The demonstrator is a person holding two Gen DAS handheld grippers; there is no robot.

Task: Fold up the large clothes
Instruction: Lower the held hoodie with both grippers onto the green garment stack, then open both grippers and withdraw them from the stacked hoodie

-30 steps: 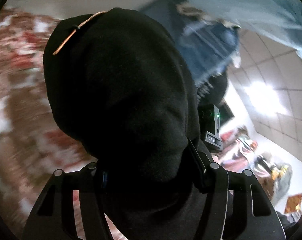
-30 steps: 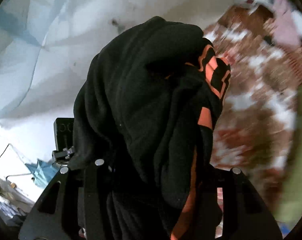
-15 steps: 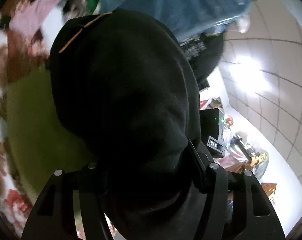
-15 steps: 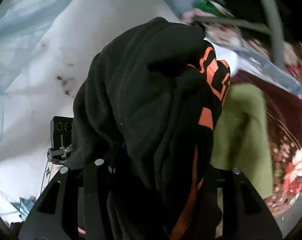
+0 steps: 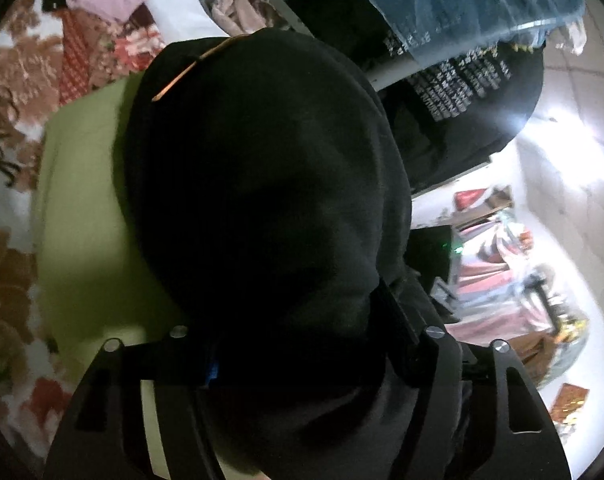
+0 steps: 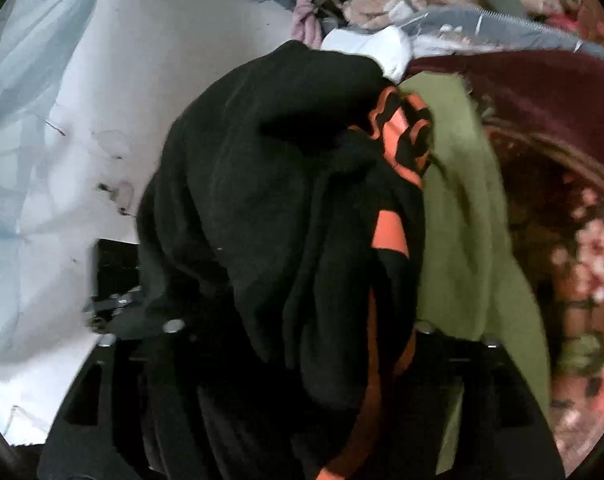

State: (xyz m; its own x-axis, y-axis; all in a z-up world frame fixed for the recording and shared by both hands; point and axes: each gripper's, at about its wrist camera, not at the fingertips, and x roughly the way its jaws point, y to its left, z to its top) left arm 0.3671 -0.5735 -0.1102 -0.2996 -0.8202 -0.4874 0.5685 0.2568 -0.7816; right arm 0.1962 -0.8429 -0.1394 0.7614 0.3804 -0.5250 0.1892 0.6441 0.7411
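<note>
A bunched black garment (image 5: 262,160) with an orange stripe fills the left wrist view and hides my left gripper's (image 5: 290,264) fingertips. Its jaws are opening slightly, and the cloth is still wedged tight between them. In the right wrist view the same black garment (image 6: 262,168), with an orange print (image 6: 398,136), lies over my right gripper (image 6: 298,256). Those jaws are opening and stand clearly wider, with cloth loose between them. A folded green garment (image 5: 82,208) (image 6: 470,216) lies just under and beyond the black bundle.
A brown and white floral blanket (image 5: 10,80) and a maroon floral blanket (image 6: 562,184) cover the surface. Loose clothes (image 5: 230,4) are piled at the far end. A black printed shirt (image 5: 462,96) and blue cloth (image 5: 462,0) hang at right. A white wall (image 6: 122,60) stands at left.
Both grippers swung with the black garment from over the floral blanket to above the green garment and came lower. The right jaws have spread apart; the left ones only a little.
</note>
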